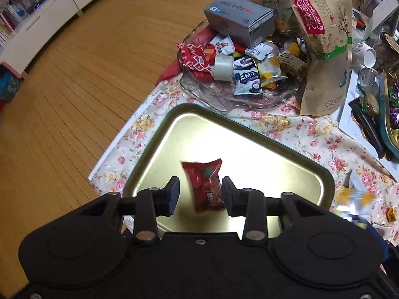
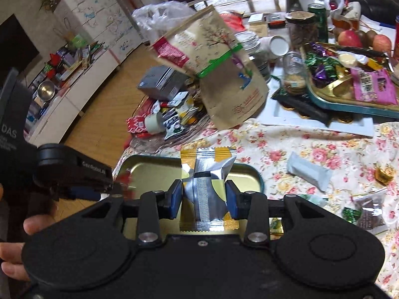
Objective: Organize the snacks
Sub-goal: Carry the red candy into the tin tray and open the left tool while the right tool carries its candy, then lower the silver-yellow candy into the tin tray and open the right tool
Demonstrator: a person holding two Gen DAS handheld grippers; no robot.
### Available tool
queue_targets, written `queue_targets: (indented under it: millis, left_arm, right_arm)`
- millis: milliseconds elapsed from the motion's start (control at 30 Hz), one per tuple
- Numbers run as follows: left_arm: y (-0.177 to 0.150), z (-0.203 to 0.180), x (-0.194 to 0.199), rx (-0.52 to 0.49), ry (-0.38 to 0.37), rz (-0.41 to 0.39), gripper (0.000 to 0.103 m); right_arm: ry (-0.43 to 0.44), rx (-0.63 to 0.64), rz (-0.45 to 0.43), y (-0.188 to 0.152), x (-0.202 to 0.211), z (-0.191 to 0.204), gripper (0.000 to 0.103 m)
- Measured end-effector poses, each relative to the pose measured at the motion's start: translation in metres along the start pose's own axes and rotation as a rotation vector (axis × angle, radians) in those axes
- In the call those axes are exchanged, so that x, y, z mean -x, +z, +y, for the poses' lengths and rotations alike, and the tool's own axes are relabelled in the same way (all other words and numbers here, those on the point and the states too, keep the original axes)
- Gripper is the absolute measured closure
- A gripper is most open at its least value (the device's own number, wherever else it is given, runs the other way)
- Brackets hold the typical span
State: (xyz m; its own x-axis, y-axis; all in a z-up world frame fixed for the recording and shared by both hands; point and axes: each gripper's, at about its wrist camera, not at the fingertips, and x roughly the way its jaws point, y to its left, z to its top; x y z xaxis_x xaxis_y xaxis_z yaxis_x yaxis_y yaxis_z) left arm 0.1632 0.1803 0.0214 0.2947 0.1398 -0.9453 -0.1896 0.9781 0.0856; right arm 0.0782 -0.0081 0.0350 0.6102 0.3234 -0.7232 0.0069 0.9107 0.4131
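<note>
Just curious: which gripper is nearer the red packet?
Left gripper: the red packet sits between its open jaws. The right gripper is off to the side, clamping a silver-yellow packet.

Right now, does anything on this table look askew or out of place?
Yes. The tall brown snack bag leans sharply over the heaped glass dish. A roll of tape and a grey box sit among the dish's snacks, though neither is a snack.

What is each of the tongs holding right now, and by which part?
Right tongs pinch the silver-and-yellow snack packet across its middle. Left tongs stand open around the red candy packet; only one pad seems to touch it.
</note>
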Motion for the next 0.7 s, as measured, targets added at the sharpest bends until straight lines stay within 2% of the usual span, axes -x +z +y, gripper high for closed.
queue_targets:
  millis: [233, 500, 700]
  left_arm:
    - [0.001, 0.002, 0.001, 0.025, -0.011, 0.003, 0.055]
    - [-0.003, -0.009, 0.003, -0.001, 0.002, -0.009, 0.054]
    - [-0.009, -0.019, 0.010, -0.028, 0.031, -0.085, 0.054]
  right_arm:
    - [-0.001, 0.059, 0.005, -0.004, -0.008, 0.010, 0.050]
    - [-0.020, 0.048, 0.027, -0.003, -0.006, 0.005, 0.049]
    - [-0.100, 0.015, 0.025, -0.003, -0.006, -0.008, 0.049]
